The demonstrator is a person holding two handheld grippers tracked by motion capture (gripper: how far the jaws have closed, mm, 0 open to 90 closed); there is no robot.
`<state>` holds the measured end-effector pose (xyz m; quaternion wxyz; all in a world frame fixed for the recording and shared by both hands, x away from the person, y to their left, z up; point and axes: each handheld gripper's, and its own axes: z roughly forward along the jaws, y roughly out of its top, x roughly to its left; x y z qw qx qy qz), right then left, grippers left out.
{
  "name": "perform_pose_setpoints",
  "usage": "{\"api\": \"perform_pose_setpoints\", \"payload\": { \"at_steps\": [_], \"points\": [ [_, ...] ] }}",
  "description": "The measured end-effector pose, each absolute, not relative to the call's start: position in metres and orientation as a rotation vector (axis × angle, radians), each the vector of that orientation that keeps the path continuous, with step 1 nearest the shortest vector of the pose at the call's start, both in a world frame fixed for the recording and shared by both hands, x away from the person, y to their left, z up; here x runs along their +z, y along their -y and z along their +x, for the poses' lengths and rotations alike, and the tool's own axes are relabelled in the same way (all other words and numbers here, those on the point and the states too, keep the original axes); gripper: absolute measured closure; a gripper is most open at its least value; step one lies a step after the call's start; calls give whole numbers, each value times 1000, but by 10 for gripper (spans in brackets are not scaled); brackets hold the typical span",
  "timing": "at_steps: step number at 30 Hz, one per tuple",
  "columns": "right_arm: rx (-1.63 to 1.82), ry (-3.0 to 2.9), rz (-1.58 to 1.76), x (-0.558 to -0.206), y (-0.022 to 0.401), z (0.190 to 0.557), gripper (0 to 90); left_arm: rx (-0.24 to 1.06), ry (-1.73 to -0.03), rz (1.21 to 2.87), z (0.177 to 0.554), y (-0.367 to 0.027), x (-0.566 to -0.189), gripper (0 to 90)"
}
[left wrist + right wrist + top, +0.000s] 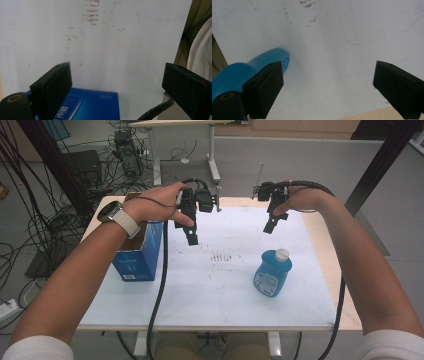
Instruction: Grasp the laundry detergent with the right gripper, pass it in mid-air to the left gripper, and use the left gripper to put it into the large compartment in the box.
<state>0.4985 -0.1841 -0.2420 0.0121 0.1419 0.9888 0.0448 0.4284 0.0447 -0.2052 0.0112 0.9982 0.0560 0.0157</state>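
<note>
A blue bottle (272, 272) with a white cap and a label stands upright on the white sheet (220, 285) at the right of the middle. A blue open-topped carton (139, 255) stands at the table's left. My left gripper (192, 239) hangs above the sheet just right of the carton, open and holding nothing. In the left gripper view the carton (92, 105) lies below and between the wide-apart jaws. My right gripper (269, 227) hovers behind the bottle, open and bare. In the right gripper view the bottle (242, 71) sits behind the left jaw.
The table's wooden edge (327, 250) shows at the right of the sheet. Brown specks (223, 256) mark the sheet's middle. Cables (159, 290) trail from both grippers toward the front edge. Behind the table the floor holds tangled wires (45, 215) and another table's leg (214, 170).
</note>
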Motion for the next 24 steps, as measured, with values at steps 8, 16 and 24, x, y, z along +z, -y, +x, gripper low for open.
{"api": "perform_pose_setpoints", "payload": {
  "at_steps": [8,16,24],
  "points": [
    [147,-3076,447,-239,184,498,95,51,-186,3116,428,-46,-204,93],
    [154,-3072,444,-236,184,498,93,55,-199,3111,426,-46,-203,93],
    [152,-3071,437,-234,184,497,93,55,-200,3104,427,-46,-204,93]
  ]
}}
